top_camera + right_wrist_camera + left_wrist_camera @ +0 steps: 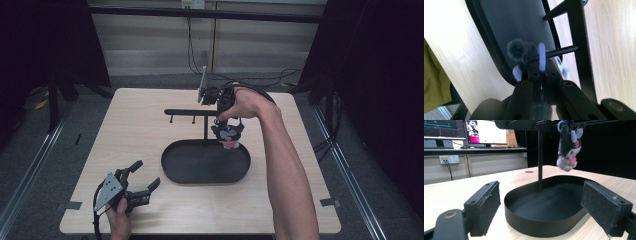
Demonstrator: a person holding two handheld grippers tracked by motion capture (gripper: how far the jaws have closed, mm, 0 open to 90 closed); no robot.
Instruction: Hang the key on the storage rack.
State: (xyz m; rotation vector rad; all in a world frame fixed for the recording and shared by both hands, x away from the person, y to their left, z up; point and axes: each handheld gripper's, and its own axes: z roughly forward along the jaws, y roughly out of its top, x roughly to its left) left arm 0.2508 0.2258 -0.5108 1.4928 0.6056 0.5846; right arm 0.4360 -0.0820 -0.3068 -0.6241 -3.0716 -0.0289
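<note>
plush toy [520, 51]: body mostly hidden behind right claw [541, 67] | black stand [540, 155]: top cut off

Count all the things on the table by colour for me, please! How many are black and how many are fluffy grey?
Black: 3 – the stand with its tray, the left gripper and the right gripper
Fluffy grey, white and pink: 1 – the plush toy hanging by its pale ring
Total: 4
</note>
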